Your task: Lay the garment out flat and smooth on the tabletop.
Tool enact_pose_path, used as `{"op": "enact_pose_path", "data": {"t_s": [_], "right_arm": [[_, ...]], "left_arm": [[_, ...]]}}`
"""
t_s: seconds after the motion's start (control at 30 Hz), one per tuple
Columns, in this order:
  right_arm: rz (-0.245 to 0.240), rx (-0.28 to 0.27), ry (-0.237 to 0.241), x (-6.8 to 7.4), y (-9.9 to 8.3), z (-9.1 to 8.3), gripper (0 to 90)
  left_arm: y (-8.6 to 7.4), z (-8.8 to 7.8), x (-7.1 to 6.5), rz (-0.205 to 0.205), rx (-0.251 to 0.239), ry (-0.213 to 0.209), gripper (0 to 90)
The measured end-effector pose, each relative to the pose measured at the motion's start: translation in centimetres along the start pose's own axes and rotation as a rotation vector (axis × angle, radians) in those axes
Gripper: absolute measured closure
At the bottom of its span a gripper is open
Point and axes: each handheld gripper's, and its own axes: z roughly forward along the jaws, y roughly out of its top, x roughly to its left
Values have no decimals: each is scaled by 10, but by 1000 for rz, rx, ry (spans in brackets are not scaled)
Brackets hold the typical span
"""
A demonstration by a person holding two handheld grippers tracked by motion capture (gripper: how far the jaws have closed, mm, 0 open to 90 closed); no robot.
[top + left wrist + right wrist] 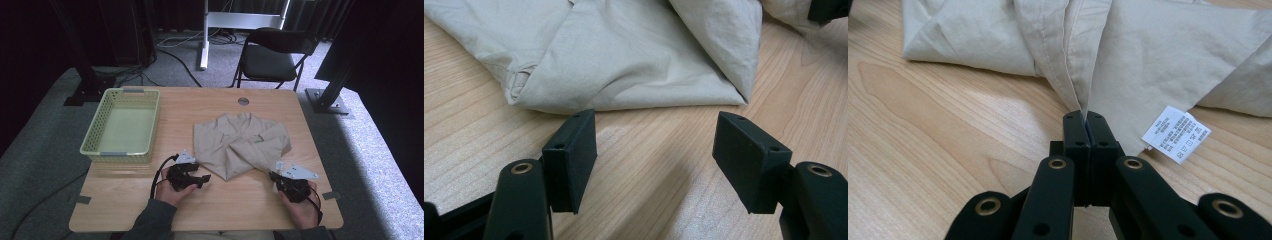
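Garment: a beige shirt, folded with its sleeves crossed, lying flat on the wooden table; it lies ahead of both tongs, between them and the far table edge.
Left gripper: jaws wide apart, nothing between them; bare tabletop under the gap, and the shirt's folded edge just ahead of the jaw tips, not touched.
Right gripper: jaws pressed together on a corner of the shirt's hem; the cloth fans out forward from the tips.
Care label: white, printed, hanging from the cloth just to the right of the closed jaws in the right gripper view.
Hands: left hand and right hand each hold a gripper at the near table edge, well apart.
Basket: pale green, perforated, ahead and to the left of the left gripper.
Folding chair: black, beyond the table's far edge.
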Motion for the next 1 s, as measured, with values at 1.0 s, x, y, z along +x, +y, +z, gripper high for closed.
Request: {"op": "enact_pose_path", "data": {"t_s": [1.0], "right_arm": [[8, -32, -27, -5, 1, -19, 895]], "left_arm": [[1, 2, -1, 9, 5, 4, 348]]}}
